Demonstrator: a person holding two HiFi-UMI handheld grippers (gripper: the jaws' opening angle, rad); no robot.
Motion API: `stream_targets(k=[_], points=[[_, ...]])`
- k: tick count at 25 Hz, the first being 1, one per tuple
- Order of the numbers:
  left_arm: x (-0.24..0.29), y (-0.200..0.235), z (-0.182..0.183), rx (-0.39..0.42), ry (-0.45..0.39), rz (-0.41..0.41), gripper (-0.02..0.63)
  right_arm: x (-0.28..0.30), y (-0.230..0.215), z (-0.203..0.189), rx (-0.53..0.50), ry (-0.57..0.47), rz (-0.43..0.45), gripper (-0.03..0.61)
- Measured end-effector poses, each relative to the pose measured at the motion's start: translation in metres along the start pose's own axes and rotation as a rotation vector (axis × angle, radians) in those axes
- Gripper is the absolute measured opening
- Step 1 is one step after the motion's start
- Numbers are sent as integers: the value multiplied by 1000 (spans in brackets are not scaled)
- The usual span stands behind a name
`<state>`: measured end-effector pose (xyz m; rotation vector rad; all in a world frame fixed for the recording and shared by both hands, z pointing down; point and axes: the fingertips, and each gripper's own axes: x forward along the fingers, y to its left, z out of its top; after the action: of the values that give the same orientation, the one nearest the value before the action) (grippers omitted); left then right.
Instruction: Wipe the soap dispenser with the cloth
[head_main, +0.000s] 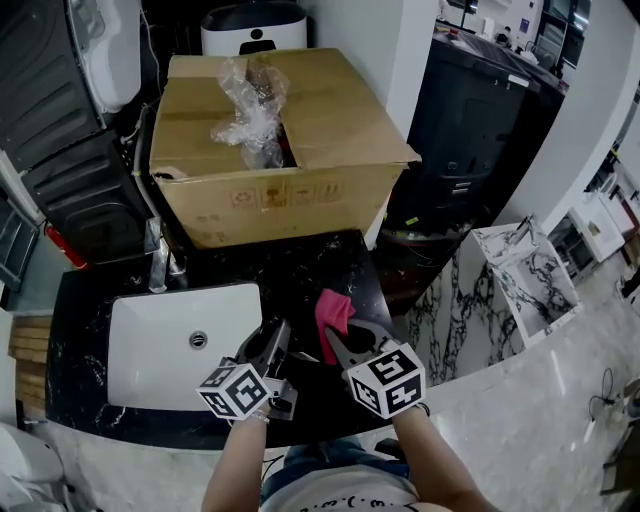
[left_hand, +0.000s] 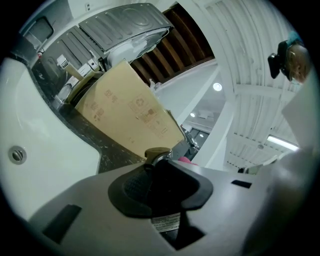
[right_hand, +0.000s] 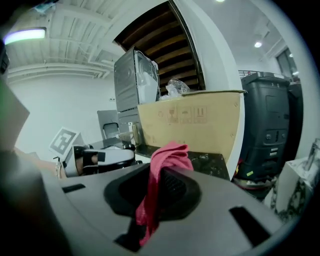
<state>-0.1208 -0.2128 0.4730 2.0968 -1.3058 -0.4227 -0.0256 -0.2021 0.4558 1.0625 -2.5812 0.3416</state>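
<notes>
The left claw (head_main: 270, 338) was clamped on the dark soap dispenser (left_hand: 159, 155), whose pump head showed just past its jaws. Just to its right, the right claw (head_main: 343, 338) pinched the pink cloth (right_hand: 167, 159), which bunched above its jaws and hung down between them. Cloth and dispenser were close, but contact could not be judged. Under both claws lay the black counter (head_main: 300, 270), with the white sink (head_main: 150, 335) left of the left claw. Beyond both claws sat a cardboard box (head_main: 285, 195) holding crumpled plastic (head_main: 250, 110).
</notes>
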Motion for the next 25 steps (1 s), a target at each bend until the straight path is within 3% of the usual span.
stream_targets(k=[8,15,20,25], points=[[0,-5,-2,32,20,27,106,24,4,6,45,-4,44,49],[3,-13,-4,94,27,23,106,15,-24,-41,86,163,-70,49],[12,-29,-9,254,102,-30,106,1,-37,-62,142,211,-113,49],[22,-45,-17,455,220,-191,106,-15,-53,-55,174,163,-160,49]])
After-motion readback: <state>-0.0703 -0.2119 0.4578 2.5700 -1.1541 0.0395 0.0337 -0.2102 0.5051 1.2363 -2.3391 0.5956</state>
